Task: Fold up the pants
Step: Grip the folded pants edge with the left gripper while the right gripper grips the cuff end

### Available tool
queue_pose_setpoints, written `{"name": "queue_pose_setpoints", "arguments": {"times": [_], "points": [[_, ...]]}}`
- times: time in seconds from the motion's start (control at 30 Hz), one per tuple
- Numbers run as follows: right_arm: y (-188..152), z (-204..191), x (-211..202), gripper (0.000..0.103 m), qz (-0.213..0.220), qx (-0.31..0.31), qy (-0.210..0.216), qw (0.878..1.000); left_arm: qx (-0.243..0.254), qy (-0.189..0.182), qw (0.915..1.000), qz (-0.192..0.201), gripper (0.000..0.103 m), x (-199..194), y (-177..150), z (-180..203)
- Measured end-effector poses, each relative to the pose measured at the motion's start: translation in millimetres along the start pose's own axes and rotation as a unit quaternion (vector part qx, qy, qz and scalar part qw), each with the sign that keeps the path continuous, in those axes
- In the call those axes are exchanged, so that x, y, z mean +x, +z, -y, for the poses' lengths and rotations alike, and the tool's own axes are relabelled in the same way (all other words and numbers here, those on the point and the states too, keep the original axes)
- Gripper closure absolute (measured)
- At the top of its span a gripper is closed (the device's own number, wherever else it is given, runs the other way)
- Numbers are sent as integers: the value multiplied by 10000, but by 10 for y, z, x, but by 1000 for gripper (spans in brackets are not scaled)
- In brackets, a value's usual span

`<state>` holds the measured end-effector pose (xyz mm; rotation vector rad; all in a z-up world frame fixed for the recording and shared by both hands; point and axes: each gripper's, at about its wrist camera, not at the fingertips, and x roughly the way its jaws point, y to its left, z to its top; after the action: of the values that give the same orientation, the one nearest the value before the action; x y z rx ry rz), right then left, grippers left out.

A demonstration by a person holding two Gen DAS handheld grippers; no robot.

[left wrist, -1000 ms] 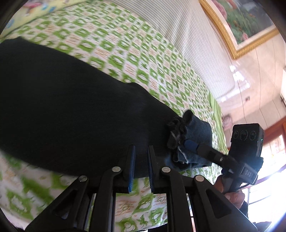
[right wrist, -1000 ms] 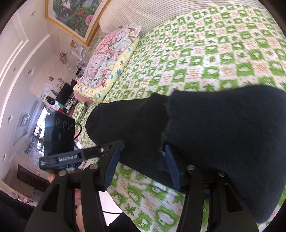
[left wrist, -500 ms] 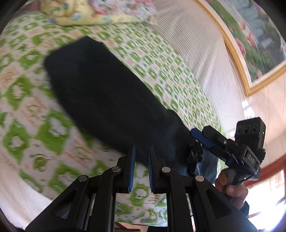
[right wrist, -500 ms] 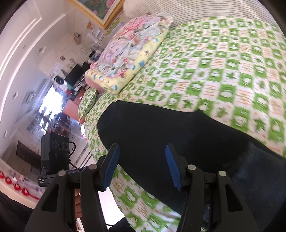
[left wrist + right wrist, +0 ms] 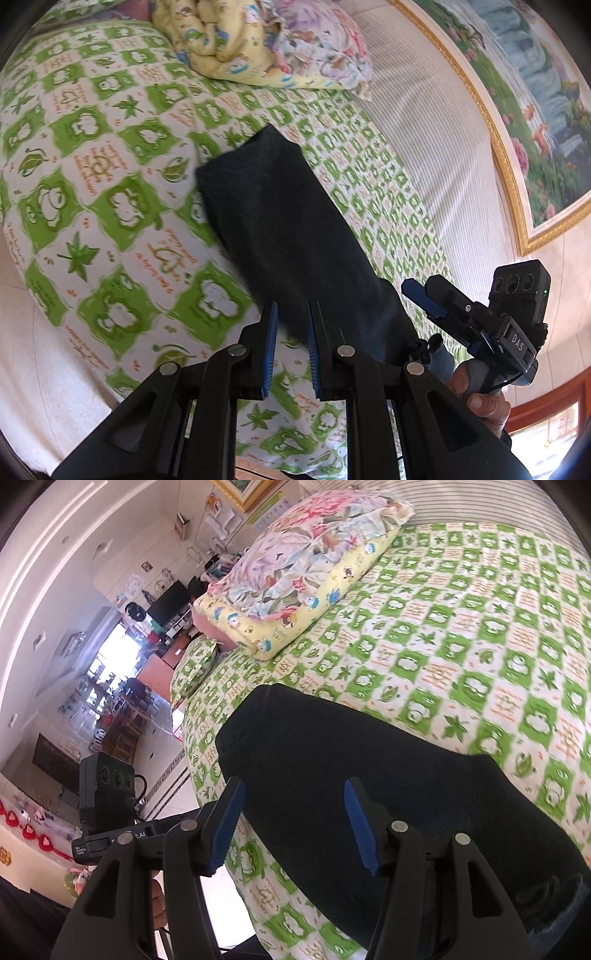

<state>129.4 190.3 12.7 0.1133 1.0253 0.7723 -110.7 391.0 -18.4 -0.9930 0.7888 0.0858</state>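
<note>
Left wrist: pants flat on bed, folded into long dark strip, left gripper jaws narrow and empty, right gripper jaws wide, empty; likely crosswise fold left.

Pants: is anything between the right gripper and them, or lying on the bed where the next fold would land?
Nothing visible. The right gripper hangs open over the dark pants, which lie long on the green checked bedspread. The floral pillows sit apart, beyond the far end of the pants.
</note>
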Motion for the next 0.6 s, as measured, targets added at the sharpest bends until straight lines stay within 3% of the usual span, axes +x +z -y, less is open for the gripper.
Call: {"name": "queue_pose_setpoints", "arguments": {"times": [0.17, 0.43, 0.6], "points": [[93, -44, 105, 44, -100, -99, 2, 9999, -137, 115, 9998, 118, 86, -24, 54, -90], [271, -119, 327, 42, -326, -332, -30, 9989, -255, 243, 9991, 247, 62, 3, 218, -189], [476, -152, 593, 38, -589, -589, -132, 9964, -229, 377, 9988, 226, 62, 105, 314, -215]]}}
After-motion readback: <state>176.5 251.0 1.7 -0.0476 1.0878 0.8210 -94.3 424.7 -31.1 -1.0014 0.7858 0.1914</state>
